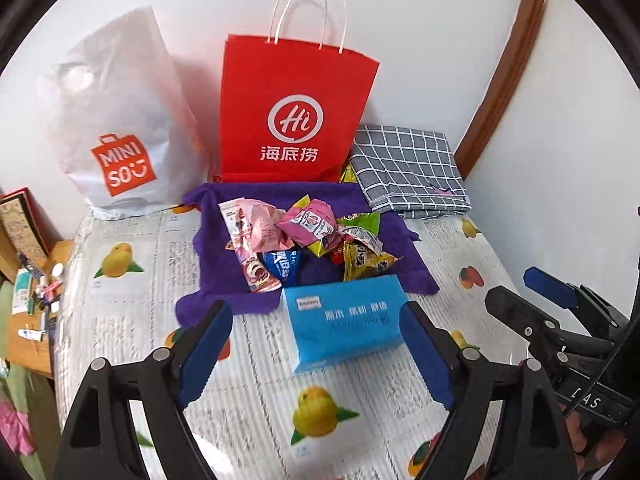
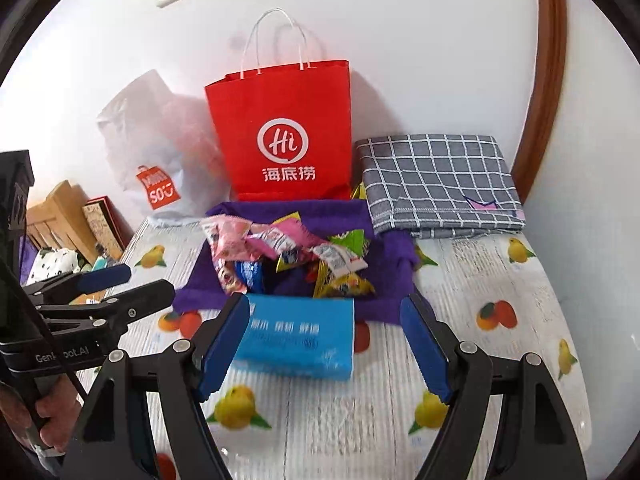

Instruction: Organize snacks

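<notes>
A heap of snack packets (image 1: 304,240) (image 2: 288,256) lies on a purple cloth (image 1: 224,300) (image 2: 392,276) in the middle of the fruit-print tabletop (image 1: 132,320). In front of it lies a blue tissue pack (image 1: 344,320) (image 2: 296,336). My left gripper (image 1: 316,348) hovers above the table, open, with the pack seen beyond its blue pads and nothing gripped. My right gripper (image 2: 324,344) is also open and empty, over the same pack. Each gripper shows in the other's view: the right gripper (image 1: 510,285) at the right edge, the left gripper (image 2: 150,278) at the left edge.
A red paper bag (image 1: 296,112) (image 2: 284,132) with handles stands against the wall behind the snacks. A white MINISO bag (image 1: 120,128) (image 2: 156,160) stands to its left, a folded grey checked cloth (image 1: 408,168) (image 2: 436,180) to its right. A cluttered side desk (image 1: 36,292) is off the left edge.
</notes>
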